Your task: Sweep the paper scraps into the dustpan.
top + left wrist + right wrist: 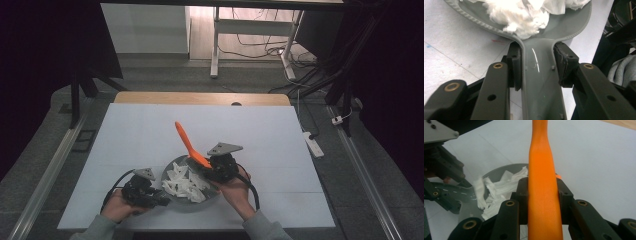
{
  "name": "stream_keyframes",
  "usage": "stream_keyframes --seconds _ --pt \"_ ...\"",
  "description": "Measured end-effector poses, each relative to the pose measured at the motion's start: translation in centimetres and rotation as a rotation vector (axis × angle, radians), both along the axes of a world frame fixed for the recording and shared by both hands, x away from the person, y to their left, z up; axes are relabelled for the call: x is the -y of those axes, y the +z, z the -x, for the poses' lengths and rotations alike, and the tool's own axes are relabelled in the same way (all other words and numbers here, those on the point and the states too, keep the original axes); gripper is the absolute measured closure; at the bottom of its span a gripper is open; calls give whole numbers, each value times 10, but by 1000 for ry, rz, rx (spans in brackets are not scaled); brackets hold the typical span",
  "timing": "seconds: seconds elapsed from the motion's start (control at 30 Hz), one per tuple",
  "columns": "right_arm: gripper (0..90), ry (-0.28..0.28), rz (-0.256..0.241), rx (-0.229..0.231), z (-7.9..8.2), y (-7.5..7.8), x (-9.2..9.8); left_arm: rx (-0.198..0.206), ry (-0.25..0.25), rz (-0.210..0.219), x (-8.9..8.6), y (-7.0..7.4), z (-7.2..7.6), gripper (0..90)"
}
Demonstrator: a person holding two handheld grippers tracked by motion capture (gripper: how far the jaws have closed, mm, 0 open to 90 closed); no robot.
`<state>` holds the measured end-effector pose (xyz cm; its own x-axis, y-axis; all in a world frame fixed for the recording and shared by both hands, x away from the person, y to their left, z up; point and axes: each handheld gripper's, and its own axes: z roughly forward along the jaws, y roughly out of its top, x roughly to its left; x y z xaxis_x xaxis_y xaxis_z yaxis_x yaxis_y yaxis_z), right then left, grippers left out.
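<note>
A grey round pan (216, 194) lies on the white table near the front edge, piled with white paper scraps (184, 183). My left gripper (150, 196) is shut on the pan's flat grey handle (540, 82); both pads press its sides in the left gripper view, with the scraps (524, 15) just beyond. My right gripper (220, 169) hangs over the pan's right rim, shut on a long orange handle (186, 141) that slants up and back to the left. In the right gripper view the orange handle (541, 165) runs between the jaws, above the pan (499, 171). The tool's lower end is hidden.
The white table top (150, 130) stretches behind and to both sides of the pan. A wooden strip (200, 98) edges its far side. A white power strip (314, 144) lies on the floor to the right, with cables and desk legs (215, 45) beyond.
</note>
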<state>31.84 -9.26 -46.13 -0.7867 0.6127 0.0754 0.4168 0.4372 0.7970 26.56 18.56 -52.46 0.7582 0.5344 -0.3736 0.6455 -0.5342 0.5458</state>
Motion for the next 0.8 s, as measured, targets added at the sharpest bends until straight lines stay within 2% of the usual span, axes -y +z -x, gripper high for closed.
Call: stream_keyframes --seconds 0.3,0.63,0.8 --pt "698 -16 -10 2 -2 3 7 3 1 0 0 0 0 614" --pt "697 -78 -34 2 -11 6 25 3 1 1 0 0 0 614" --pt "697 -81 -36 3 -12 7 29 3 2 2 0 0 0 614"
